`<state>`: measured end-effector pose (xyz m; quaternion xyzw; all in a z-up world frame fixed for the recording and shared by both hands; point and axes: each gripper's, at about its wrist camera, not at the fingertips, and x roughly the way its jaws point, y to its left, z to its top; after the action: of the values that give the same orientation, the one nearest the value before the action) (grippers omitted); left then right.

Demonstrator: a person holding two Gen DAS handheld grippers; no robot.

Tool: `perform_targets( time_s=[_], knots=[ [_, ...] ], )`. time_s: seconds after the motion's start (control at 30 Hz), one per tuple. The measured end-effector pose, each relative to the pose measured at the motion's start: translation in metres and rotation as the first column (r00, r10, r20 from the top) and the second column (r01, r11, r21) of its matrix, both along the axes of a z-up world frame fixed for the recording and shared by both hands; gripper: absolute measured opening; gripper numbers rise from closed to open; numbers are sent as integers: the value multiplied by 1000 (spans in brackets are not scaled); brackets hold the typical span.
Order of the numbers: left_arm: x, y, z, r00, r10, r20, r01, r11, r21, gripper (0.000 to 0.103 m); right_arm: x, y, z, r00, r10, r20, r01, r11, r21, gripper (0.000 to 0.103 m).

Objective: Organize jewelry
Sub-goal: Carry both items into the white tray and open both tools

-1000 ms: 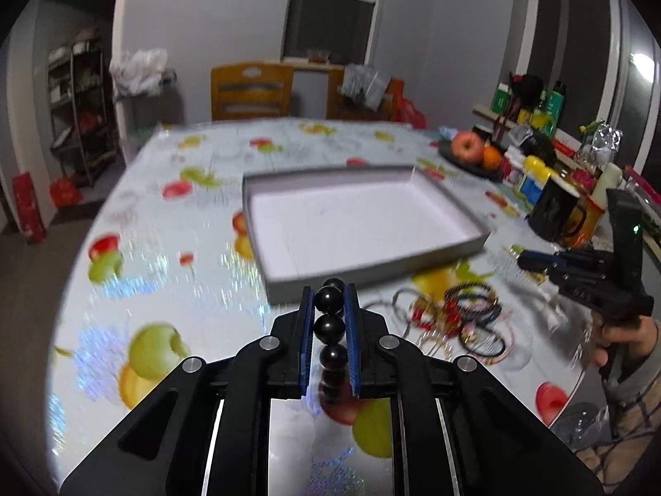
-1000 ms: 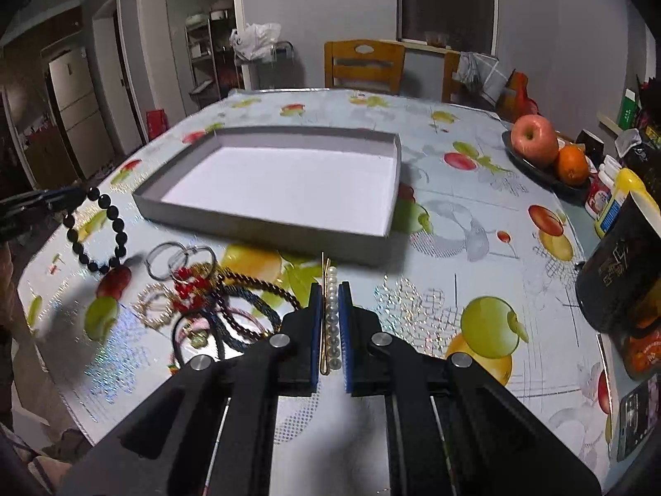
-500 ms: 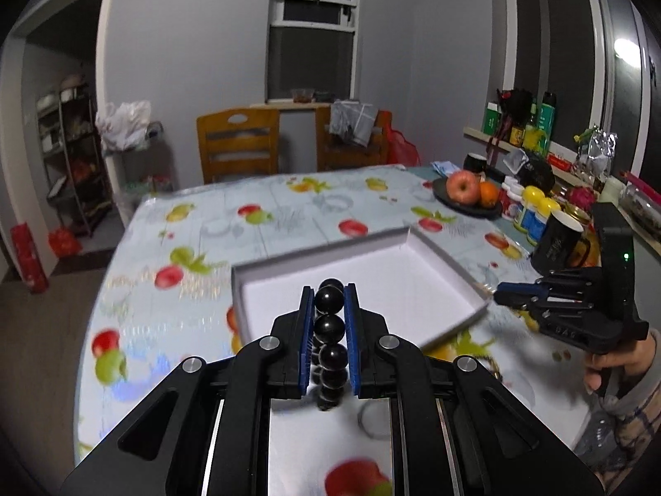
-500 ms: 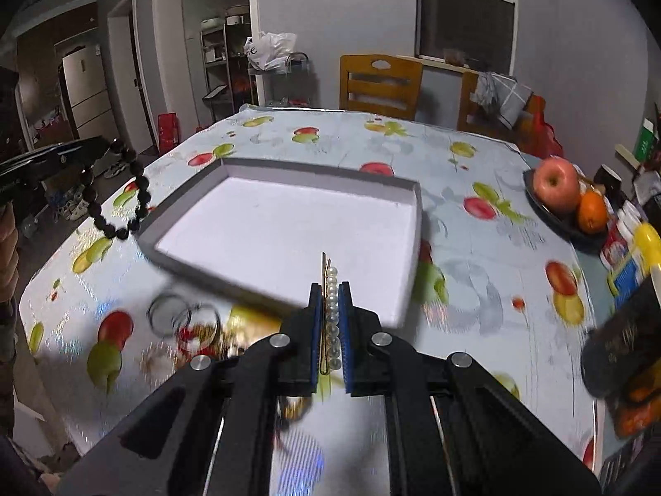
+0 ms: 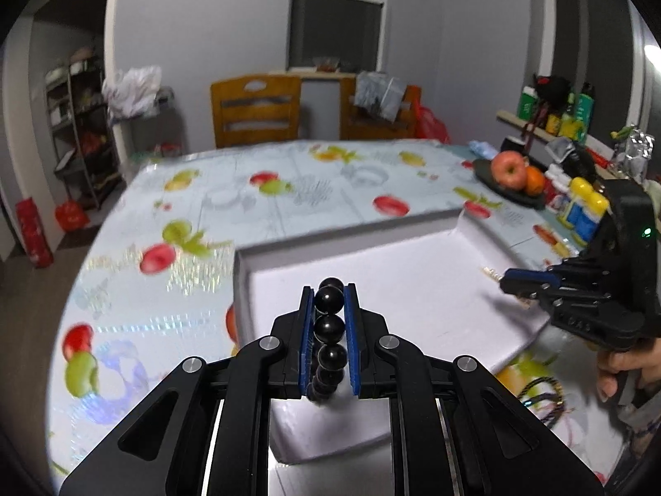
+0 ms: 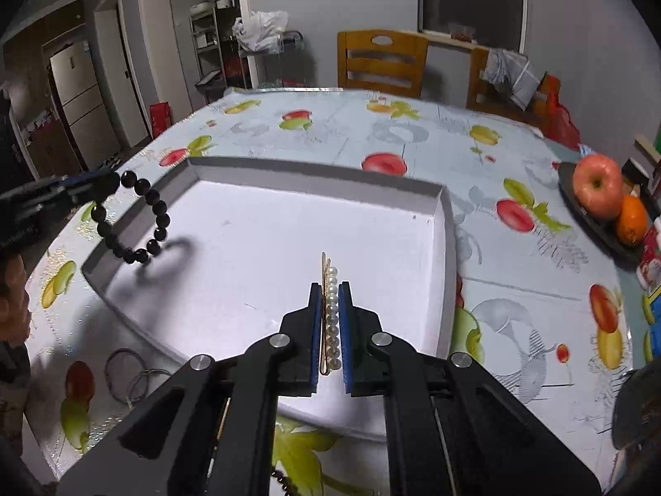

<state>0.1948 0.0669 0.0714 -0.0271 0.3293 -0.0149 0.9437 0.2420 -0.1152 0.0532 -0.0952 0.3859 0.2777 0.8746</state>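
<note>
My left gripper (image 5: 329, 289) is shut on a black bead bracelet (image 5: 329, 326) and holds it over the near left part of the shallow white box (image 5: 413, 297). From the right wrist view the bracelet (image 6: 136, 219) hangs from the left gripper (image 6: 108, 182) above the box's left wall (image 6: 136, 231). My right gripper (image 6: 329, 287) is shut on a pearl hair pin (image 6: 331, 314) above the box's near right part. In the left wrist view the right gripper (image 5: 502, 281) is at the box's right side.
Loose bracelets and rings lie on the fruit-print tablecloth in front of the box (image 6: 132, 372) (image 5: 541, 392). A plate with an apple and an orange (image 6: 603, 194) sits at the right. Bottles and a dark mug stand at the right edge. Wooden chairs stand beyond the table.
Both grippers have moved forward from above the jewelry pile to above the white box, each still holding its piece.
</note>
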Motion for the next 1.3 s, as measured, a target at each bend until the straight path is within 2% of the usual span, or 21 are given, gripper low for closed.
perform_targets(
  time_s=[0.27,0.33,0.4,0.47,0.5,0.53,0.67,0.73,0.8,1.03,1.3],
  knots=[
    [4,5,-22,999,27,-35,-26,999,22,17,5,-2,-18,999,-19,-29,19,1000,-14,8],
    [4,4,-26,999,31,-39,-29,999,35,26,6,-1,-20,999,-19,-31,18,1000,-18,8],
    [5,3,-28,999,28,-41,-27,999,40,41,5,0,-22,999,-17,-31,16,1000,-21,10],
    [3,0,-30,999,23,-37,-21,998,51,53,3,0,-23,1000,-17,-26,16,1000,-19,18],
    [2,-1,-30,999,24,-31,-23,998,59,63,2,0,-22,1000,-17,-20,17,1000,-16,29],
    [0,-2,-30,999,25,-25,-23,998,62,68,2,0,-21,1000,-18,-12,17,1000,-12,38],
    [-5,-2,-27,1000,18,-13,-17,998,62,74,-5,-4,-13,1000,-15,21,14,1000,14,42],
    [-11,-3,-24,1000,12,5,-12,997,72,78,-8,-5,-10,999,-12,30,12,1000,25,51],
    [-16,-5,-21,1000,15,14,-16,997,80,79,-13,-7,-7,999,-10,42,9,999,31,53],
    [-48,-12,-15,999,-4,37,1,996,85,86,-33,-20,2,997,-15,70,11,998,56,57],
    [-84,-19,-22,999,-16,37,14,998,68,87,-58,-42,6,995,-40,90,32,996,86,64]
  ],
)
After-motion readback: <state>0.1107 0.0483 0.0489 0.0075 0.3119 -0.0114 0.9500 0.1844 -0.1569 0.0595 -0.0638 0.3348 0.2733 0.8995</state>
